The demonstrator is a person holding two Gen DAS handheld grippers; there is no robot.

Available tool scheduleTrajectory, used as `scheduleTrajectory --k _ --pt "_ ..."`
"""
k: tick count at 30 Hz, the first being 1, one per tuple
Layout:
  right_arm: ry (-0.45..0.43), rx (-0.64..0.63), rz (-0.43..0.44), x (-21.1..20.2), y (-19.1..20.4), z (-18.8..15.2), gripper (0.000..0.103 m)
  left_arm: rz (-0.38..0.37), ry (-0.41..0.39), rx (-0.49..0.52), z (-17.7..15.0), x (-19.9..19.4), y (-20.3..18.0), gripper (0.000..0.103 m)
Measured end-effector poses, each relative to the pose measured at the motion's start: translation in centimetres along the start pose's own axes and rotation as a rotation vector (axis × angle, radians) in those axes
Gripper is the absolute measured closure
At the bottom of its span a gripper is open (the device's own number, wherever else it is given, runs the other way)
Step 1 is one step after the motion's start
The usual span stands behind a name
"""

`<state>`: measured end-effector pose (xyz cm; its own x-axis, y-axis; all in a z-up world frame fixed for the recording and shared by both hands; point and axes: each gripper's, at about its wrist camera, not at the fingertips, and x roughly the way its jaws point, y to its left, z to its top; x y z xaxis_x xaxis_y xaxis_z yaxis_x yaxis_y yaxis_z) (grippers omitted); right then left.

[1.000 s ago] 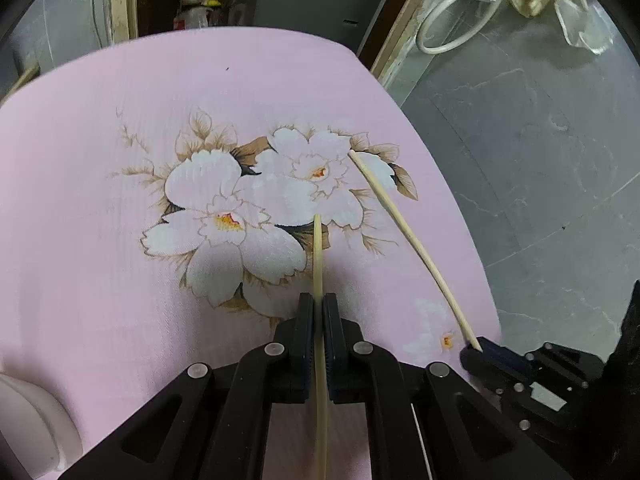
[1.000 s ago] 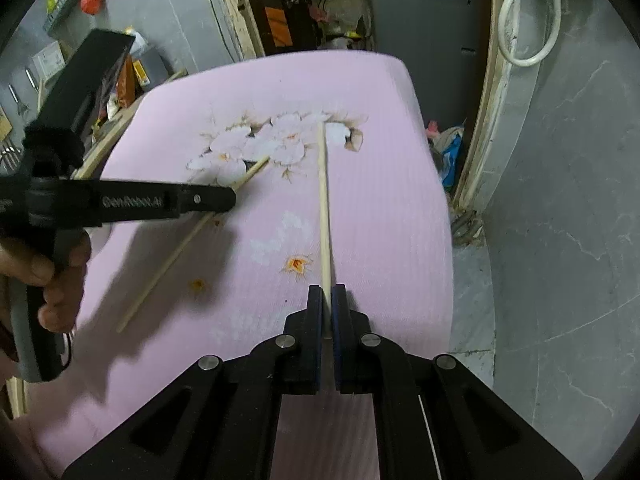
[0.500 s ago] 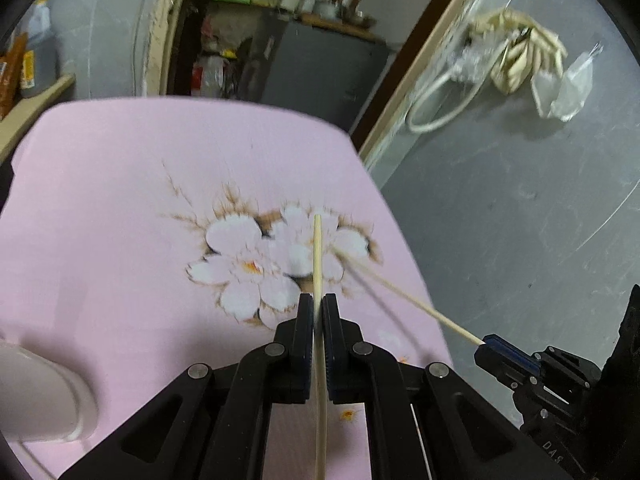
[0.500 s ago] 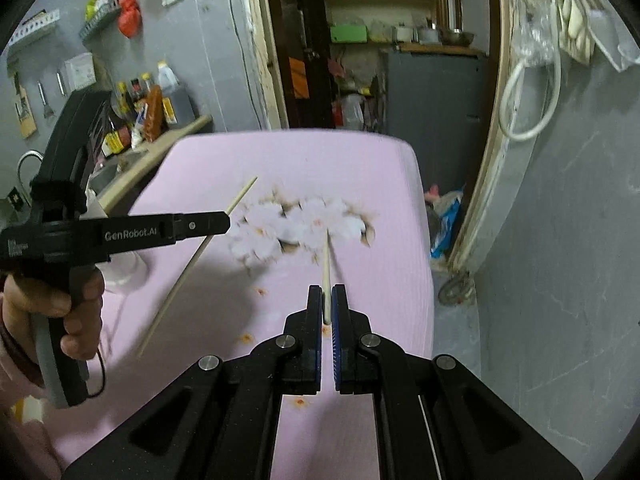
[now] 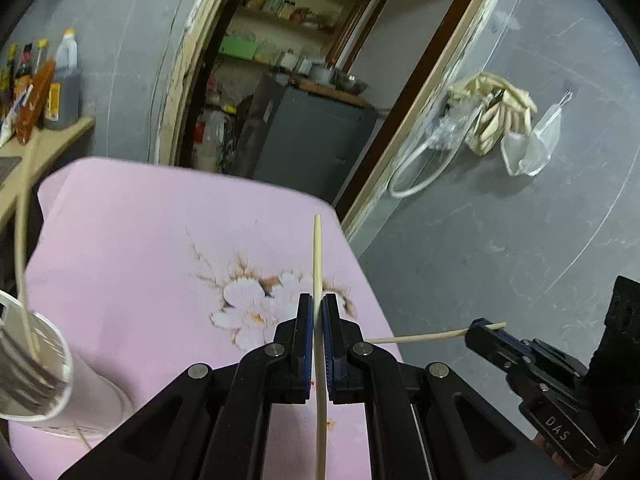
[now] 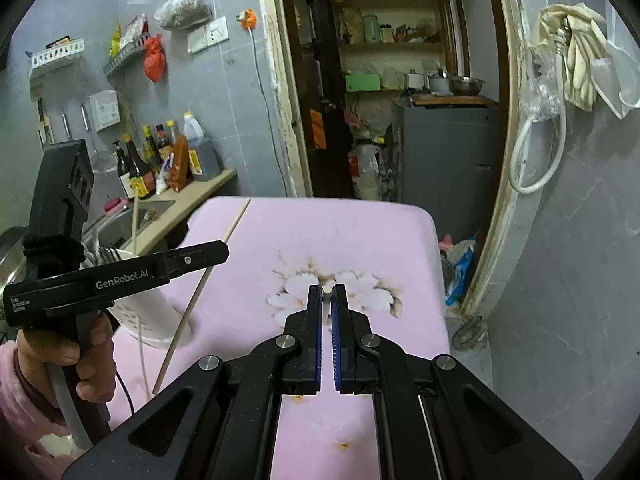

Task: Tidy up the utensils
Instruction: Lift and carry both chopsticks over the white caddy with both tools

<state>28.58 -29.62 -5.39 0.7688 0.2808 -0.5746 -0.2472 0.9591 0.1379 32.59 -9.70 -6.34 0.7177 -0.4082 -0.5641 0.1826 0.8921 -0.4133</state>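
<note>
My left gripper is shut on a pale wooden chopstick, held in the air above the pink flowered tablecloth. It also shows in the right wrist view, with its chopstick slanting down. My right gripper is shut on a second chopstick, seen end-on; in the left wrist view that chopstick sticks out sideways from the right gripper. A white utensil holder with utensils stands at the left on the table.
A wooden counter with sauce bottles stands left of the table. A doorway with a grey cabinet lies behind the table. A grey wall with a hanging hose is to the right.
Both grippers have lifted their chopsticks well off the tablecloth and tilted upward. The utensil holder has come further into the left wrist view.
</note>
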Motion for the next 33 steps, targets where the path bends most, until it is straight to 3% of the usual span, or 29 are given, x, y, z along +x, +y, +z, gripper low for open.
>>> scheduleTrajectory --k 17,33 --pt "-0.101 -0.061 0.081 -4.7 7.0 4.4 0.099 0.005 -0.195 -0.010 3.6 -9.4 2.5 0.098" --pt "-0.165 -0.107 0.164 -9.1 14.8 8.1 0.099 0.136 -0.371 -0.094 7.1 -17.4 13.0 0.098"
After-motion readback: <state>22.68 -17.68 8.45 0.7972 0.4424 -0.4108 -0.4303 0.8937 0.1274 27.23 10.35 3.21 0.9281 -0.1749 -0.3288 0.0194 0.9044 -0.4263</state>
